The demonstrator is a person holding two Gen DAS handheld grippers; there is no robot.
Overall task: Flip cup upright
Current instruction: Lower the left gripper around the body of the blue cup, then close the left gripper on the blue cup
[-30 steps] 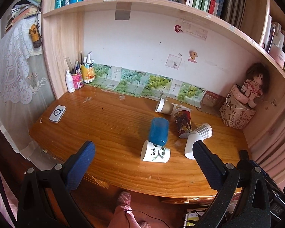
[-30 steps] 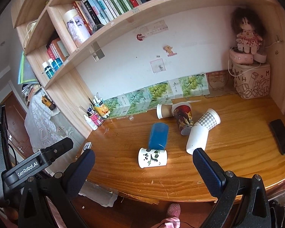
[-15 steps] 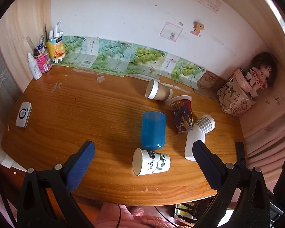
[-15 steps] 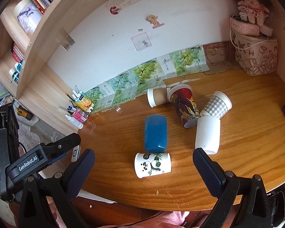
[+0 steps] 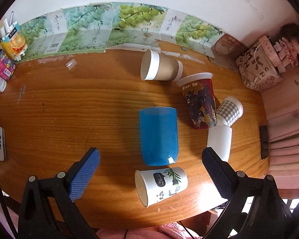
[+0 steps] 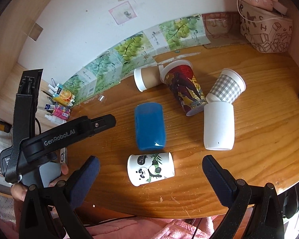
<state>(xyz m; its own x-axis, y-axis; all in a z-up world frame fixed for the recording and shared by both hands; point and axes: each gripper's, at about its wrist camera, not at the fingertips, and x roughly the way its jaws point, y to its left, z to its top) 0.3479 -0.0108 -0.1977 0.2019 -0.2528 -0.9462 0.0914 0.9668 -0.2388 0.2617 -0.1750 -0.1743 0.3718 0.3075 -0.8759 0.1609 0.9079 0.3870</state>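
Six cups lie on their sides on the wooden desk. At the centre of the left wrist view is the blue cup, and just below it, near the bottom edge, the panda cup, white with a black speech bubble whose small writing is too fine to read. To the upper right lie the brown-sleeved cup, the red printed cup, the checked cup and the plain white cup, the last three touching one another. The left gripper is spread wide with nothing between its blue pads, framing the blue and panda cups from above. The right gripper is likewise wide apart and holds nothing; the panda cup sits between its fingers in the lower middle of that view. At the left of the right wrist view the other gripper's black body reads "GenRobot.AI". An orange carton printed with orange slices stands at the upper left, its lettering unreadable. A box at the upper right bears scattered letters such as C, H, U, M.
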